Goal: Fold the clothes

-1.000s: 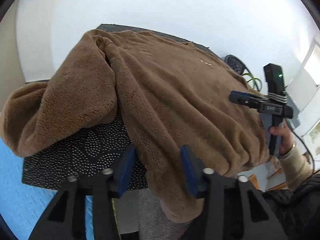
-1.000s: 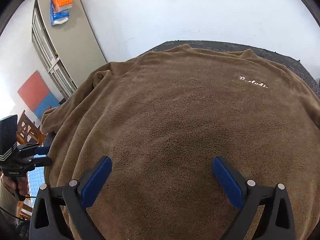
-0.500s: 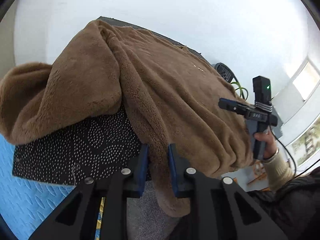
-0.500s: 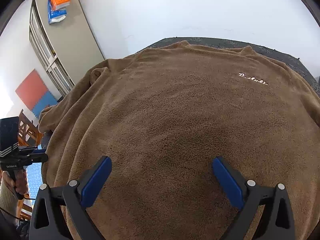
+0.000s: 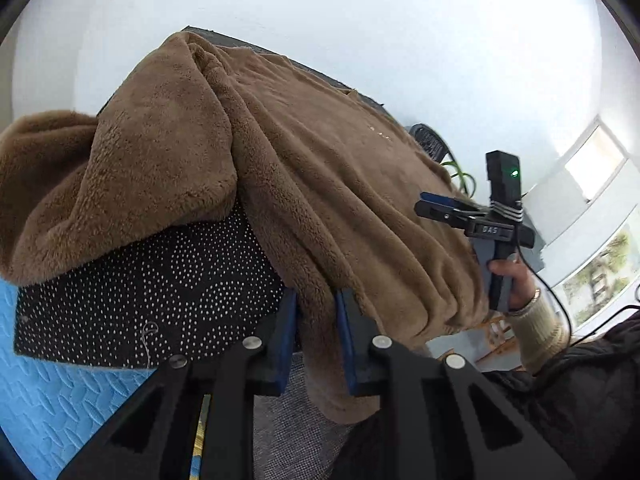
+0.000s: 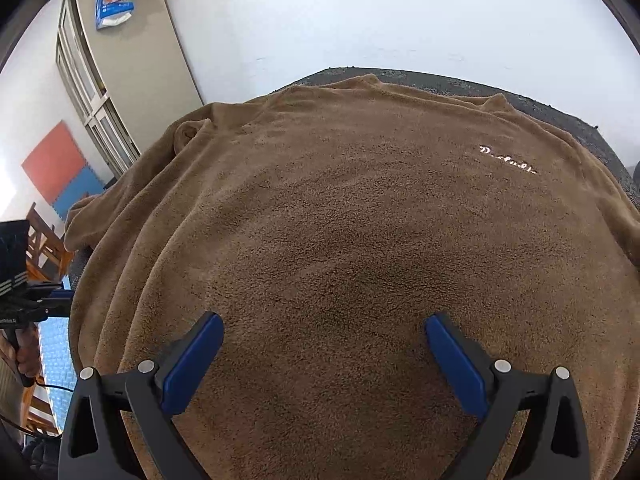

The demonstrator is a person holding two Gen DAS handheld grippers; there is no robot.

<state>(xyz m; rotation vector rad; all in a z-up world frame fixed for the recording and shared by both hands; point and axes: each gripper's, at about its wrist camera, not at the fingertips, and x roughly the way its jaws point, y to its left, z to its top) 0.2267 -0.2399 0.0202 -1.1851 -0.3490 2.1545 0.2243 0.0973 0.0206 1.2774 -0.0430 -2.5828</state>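
Dotted black table cover (image 5: 160, 296) under brown fleece (image 6: 360, 240), white wall (image 6: 360, 12) behind

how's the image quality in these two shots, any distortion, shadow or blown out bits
Left wrist view: strong fisheye bending with dark corners, the window blown out white, the brown fleece top sharp. Right wrist view: the same fisheye curve, bowing the cabinet, a soft dark shadow on the fleece between the open right gripper fingers, and the white lettering too bright to read.
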